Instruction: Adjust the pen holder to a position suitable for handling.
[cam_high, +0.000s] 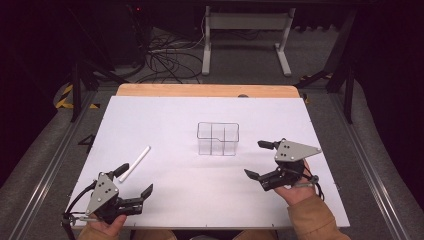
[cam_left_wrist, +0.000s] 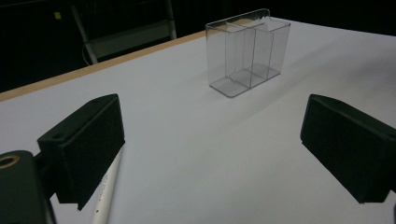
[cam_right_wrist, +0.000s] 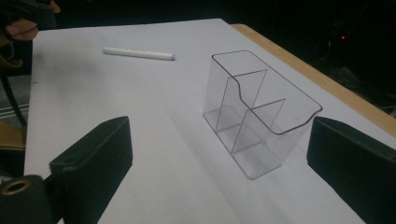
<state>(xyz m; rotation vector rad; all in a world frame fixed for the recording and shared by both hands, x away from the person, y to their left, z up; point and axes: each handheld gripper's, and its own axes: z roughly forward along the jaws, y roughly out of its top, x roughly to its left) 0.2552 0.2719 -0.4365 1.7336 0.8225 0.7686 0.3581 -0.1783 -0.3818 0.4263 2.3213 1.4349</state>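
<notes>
1. Nearest the high camera: two hands, one gripper in each, low over the near edge of the counter (cam_high: 210, 107).
2. Left gripper (cam_high: 136, 181): jaws spread wide apart, holding nothing; near-left of the clear organizer (cam_high: 218, 138), well apart from it.
3. Right gripper (cam_high: 259, 159): jaws likewise wide apart, clamped on nothing; near-right of the organizer, close but not touching.
4. One clear plastic organizer, upright, about mid-counter; inside, thin dividers forming three compartments, all bare as far as visible.
5. One white pen (cam_high: 135, 163), flat on the counter, left of the organizer and well apart from it, lying at a slant; near end just beside one jaw of the left gripper, contact impossible to tell.
6. From the left gripper view: pen (cam_left_wrist: 106, 191) running beside and under the left-hand jaw, organizer (cam_left_wrist: 247, 51) ahead.
7. From the right gripper view: organizer (cam_right_wrist: 261, 112) between the jaws' line of sight, pen (cam_right_wrist: 139, 53) beyond it.
</notes>
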